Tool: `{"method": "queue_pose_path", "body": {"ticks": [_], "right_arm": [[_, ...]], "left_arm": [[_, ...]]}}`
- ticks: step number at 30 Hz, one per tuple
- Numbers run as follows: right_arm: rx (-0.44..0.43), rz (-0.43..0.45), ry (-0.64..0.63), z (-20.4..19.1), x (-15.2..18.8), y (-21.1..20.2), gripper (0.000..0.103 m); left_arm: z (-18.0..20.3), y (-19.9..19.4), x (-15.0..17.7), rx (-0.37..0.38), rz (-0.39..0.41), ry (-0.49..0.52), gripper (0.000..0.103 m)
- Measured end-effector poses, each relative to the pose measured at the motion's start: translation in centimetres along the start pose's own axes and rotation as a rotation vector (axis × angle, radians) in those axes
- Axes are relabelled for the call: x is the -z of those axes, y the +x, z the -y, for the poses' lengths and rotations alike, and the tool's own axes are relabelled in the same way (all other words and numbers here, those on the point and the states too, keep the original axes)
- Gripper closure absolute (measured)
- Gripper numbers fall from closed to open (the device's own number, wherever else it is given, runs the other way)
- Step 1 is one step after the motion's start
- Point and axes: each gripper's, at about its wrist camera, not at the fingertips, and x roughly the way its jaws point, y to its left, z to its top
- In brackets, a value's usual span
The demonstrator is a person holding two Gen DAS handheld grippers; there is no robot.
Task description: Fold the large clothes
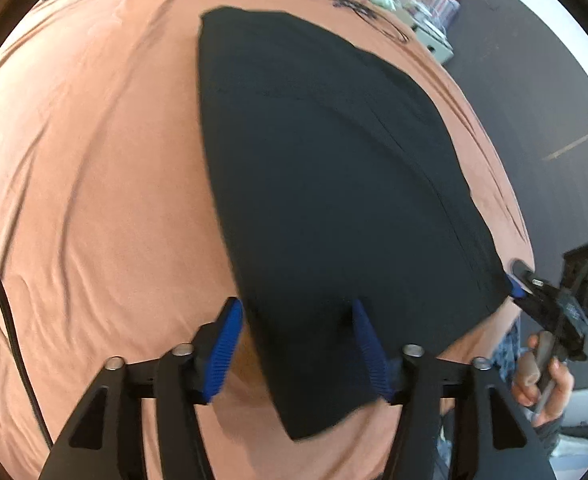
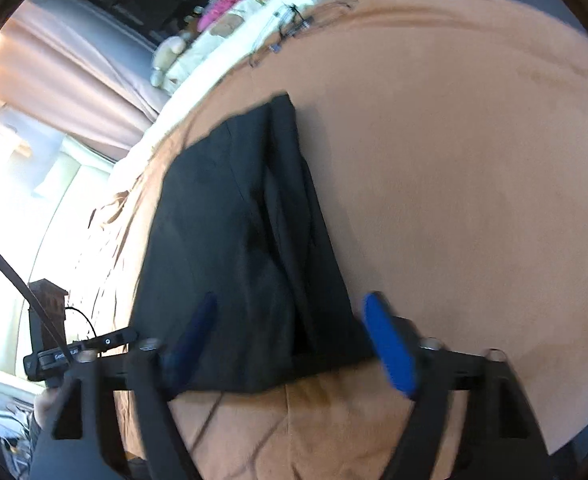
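A large black garment (image 1: 326, 184) lies folded lengthwise on an orange-brown bedsheet (image 1: 94, 184). My left gripper (image 1: 294, 320) is open, its blue fingers straddling the garment's near left corner. In the right wrist view the same garment (image 2: 238, 240) stretches away from me, with a fold ridge down its middle. My right gripper (image 2: 294, 320) is open, its blue fingers wide apart on either side of the garment's near edge. The right gripper also shows in the left wrist view (image 1: 518, 280) at the garment's near right corner. This view is blurred.
The sheet (image 2: 474, 200) covers a bed. A dark floor (image 1: 534, 80) lies to the right of the bed. Pillows and clutter (image 2: 230, 36) sit at the bed's far end. A curtain and bright window (image 2: 34, 120) are at left. A black cable (image 1: 2, 300) crosses the sheet.
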Motion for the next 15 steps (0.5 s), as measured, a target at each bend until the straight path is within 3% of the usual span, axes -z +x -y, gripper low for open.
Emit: {"method": "queue_pose_path", "body": {"ticks": [8,15], "right_arm": [[-0.069,-0.165,-0.05,-0.3,-5.7,4.7,0.025],[-0.21,-0.251,-0.012,1.6,-9.9,9.4,0.025]], "left_arm": [[-4.0,0.3,-3.7,0.045,0.055,-0.102,0.036],[-5.6,2.1,-5.8,0.098,0.063,-0.136,0.036]]}}
